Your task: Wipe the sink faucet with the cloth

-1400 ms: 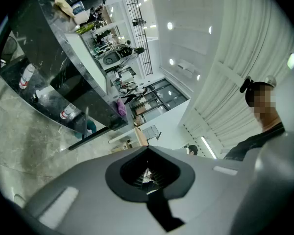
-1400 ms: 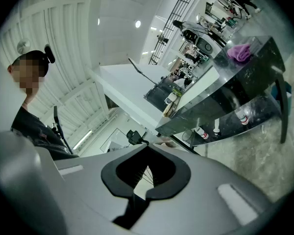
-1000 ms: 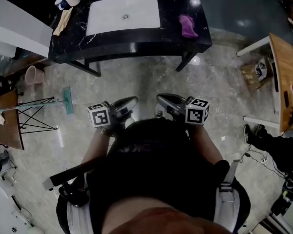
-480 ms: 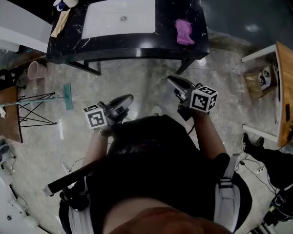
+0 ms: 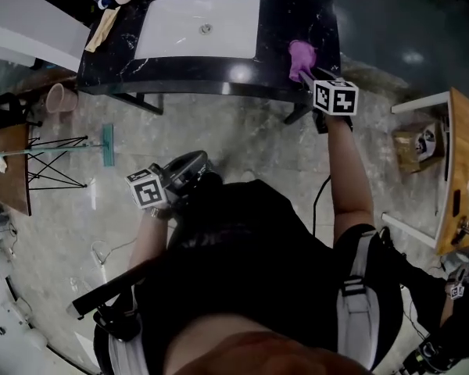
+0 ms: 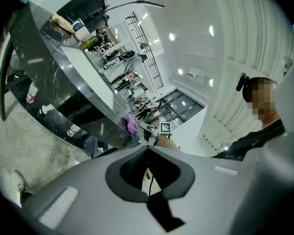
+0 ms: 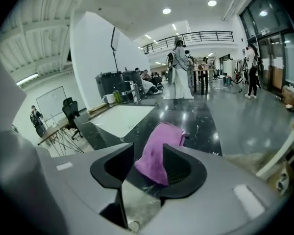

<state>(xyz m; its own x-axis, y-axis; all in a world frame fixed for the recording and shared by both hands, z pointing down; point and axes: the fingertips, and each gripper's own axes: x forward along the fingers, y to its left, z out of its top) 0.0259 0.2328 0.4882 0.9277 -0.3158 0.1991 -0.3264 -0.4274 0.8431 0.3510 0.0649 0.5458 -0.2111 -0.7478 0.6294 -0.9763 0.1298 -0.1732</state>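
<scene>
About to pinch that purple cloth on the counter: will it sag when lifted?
Probably floppy: the purple cloth lies in a soft crumpled heap, so it should drape from the pinch. Its thin folds suggest little weight. On the glossy counter it may slide if pushed.

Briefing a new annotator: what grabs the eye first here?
The crumpled purple cloth stands out on the glossy black marble counter, right of the white rectangular basin. The right gripper is at it: its jaws have just been opening and stand apart with the cloth between them, not clamped. The left gripper is shut, by the person's torso.
</scene>
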